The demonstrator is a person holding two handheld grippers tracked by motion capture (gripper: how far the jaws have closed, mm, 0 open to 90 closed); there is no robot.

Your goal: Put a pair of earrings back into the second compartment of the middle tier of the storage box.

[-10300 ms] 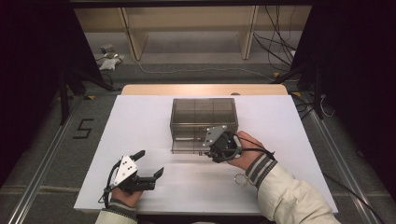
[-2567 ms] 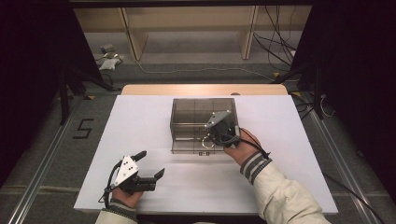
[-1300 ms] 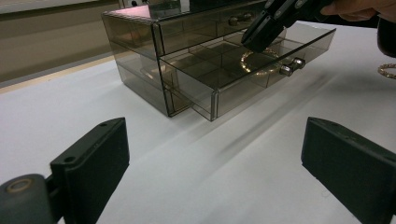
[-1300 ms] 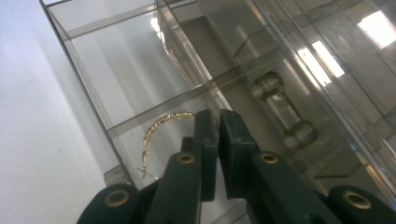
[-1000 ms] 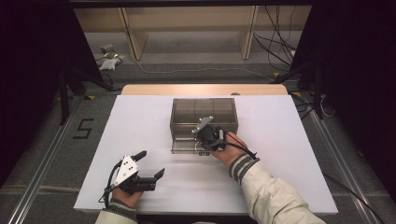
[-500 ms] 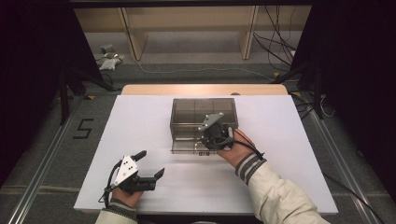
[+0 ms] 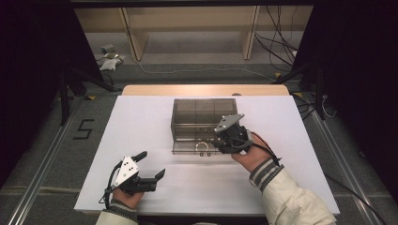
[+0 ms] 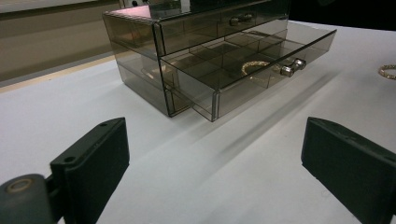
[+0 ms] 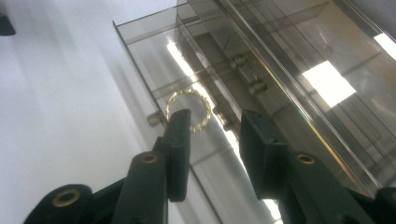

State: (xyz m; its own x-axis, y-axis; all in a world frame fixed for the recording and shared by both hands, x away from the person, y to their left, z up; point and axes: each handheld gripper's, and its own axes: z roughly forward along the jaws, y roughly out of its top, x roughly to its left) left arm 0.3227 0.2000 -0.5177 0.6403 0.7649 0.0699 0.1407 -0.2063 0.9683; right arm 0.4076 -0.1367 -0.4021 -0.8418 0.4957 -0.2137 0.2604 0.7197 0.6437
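Hovering over the pulled-out bottom drawer of a smoky clear box, the right gripper sits at the box's front right, its jaws parted with a gap between them and nothing held. In the right gripper view, those jaws frame a gold ring of twisted chain that lies flat in one compartment of the drawer; the left-hand jaw's tip overlaps the ring's lower edge, though whether it touches cannot be told. A small metal knob on the drawer front shows just beside the ring.

Well apart, near the table's front left corner, the left gripper rests low, its jaws spread wide and empty. In the left gripper view, the box stands ahead with the drawer slid out, the ring inside it behind the knob. A second gold ring lies on the white table at the far right edge of that view.
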